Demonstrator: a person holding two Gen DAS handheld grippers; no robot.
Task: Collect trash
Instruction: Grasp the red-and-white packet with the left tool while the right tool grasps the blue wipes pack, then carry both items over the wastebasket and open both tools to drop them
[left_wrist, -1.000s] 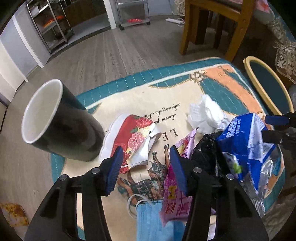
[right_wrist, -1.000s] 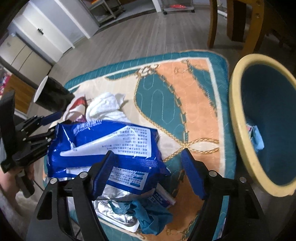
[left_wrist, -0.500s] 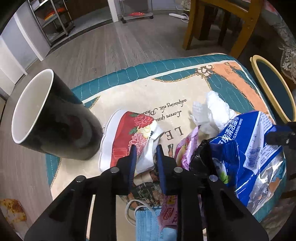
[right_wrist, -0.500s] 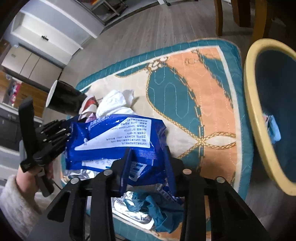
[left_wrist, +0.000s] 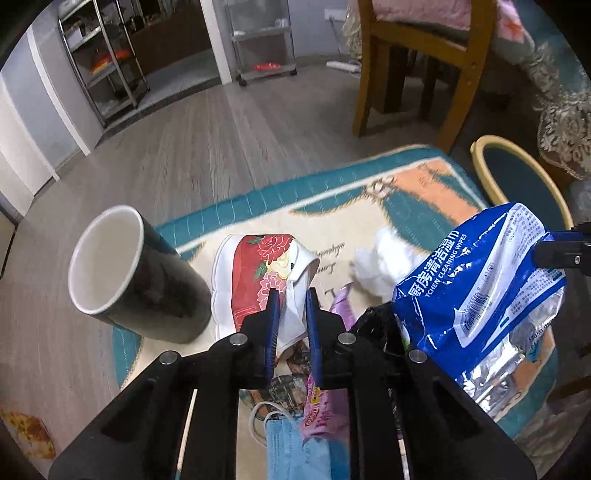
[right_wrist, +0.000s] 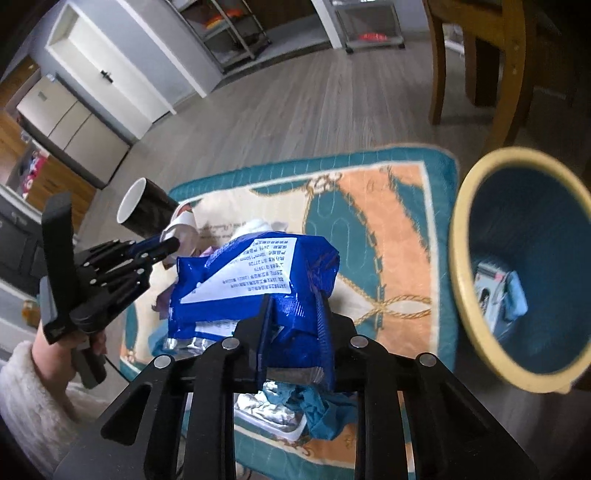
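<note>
My left gripper (left_wrist: 292, 295) is closing, its blue pads pinching the white flap of a red floral paper wrapper (left_wrist: 255, 262), which is lifted off the rug. My right gripper (right_wrist: 294, 306) is closing too, its pads pressing the end of a blue wet-wipes pack (right_wrist: 258, 273) held above the rug; the pack (left_wrist: 480, 288) hangs at the right of the left wrist view. A yellow-rimmed bin (right_wrist: 458, 258) with a blue inside stands to the right and holds some trash.
A black cup (left_wrist: 155, 288) lies on its side at the rug's left edge. White tissue (left_wrist: 380, 254), a pink wrapper (left_wrist: 325, 406), a black bag (left_wrist: 373, 325) and a blue face mask (left_wrist: 291, 450) lie on the patterned rug (right_wrist: 388, 221). Wooden chair legs (left_wrist: 406, 92) stand behind.
Both grippers went from wide open to closed, the left on the floral wrapper, the right on the wipes pack. Both have risen, lifting their items off the rug.
</note>
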